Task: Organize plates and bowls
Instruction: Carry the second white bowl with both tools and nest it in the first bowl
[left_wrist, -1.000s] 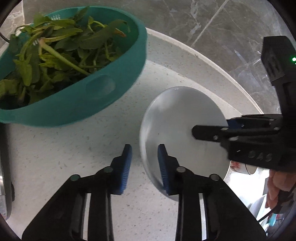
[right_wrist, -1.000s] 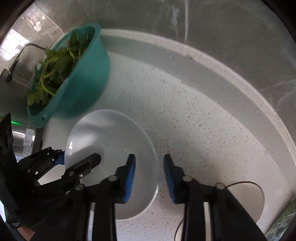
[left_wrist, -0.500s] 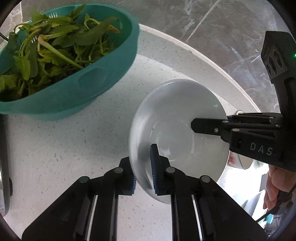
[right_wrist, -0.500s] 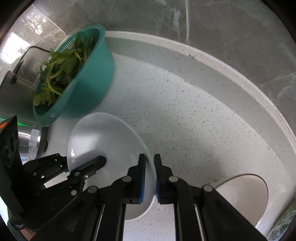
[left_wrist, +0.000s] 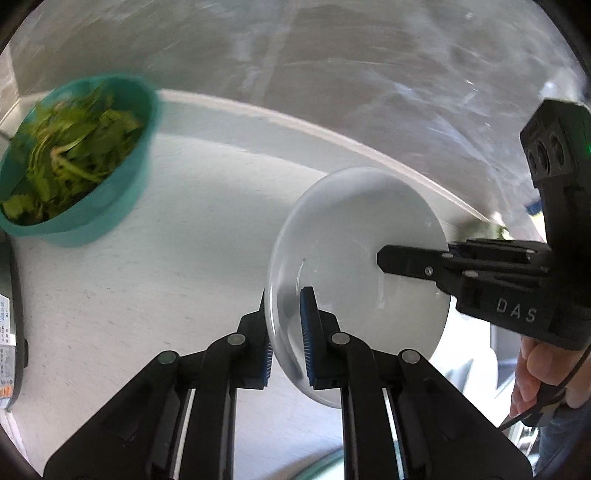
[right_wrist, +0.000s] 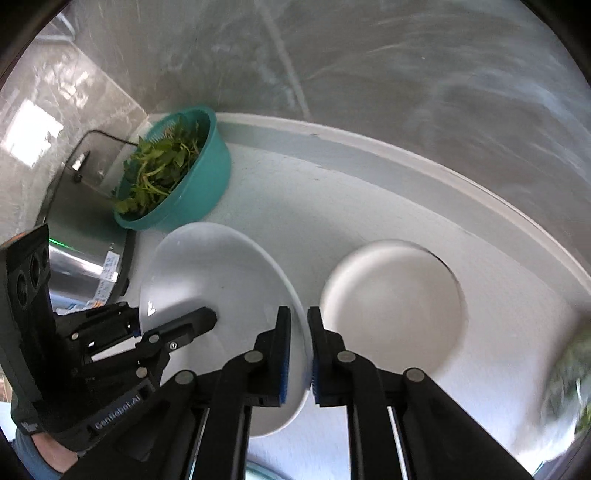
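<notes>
Both grippers grip the same white bowl (left_wrist: 354, 258) from opposite sides of its rim. The left gripper (left_wrist: 286, 332) has its jaws pinching the rim nearest its own camera, one blue pad inside the bowl and the other outside. The right gripper (right_wrist: 299, 354) has its jaws pressed onto the opposite rim in the same way, so the thin wall of the bowl is all that separates its pads. In the left wrist view the right gripper reaches in from the right edge, with a person's hand (left_wrist: 546, 373) wrapped round its handle.

The bowl is tilted, its open side turned toward the left camera, and it appears to be clear of the white speckled desk (left_wrist: 166, 258) (motion blur makes the gap below it hard to judge).

On the desk just right of the bowl in the right wrist view lies a white plate (right_wrist: 391, 306), flat and empty. Farther back, near the raised rear edge of the desk, stands a teal colander (right_wrist: 192, 192) heaped with leafy greens (right_wrist: 159, 170). Beside it, at the left, is a stainless steel pot (right_wrist: 81, 229) with a label on its side. A grey marbled wall (right_wrist: 369, 74) rises behind everything.
</notes>
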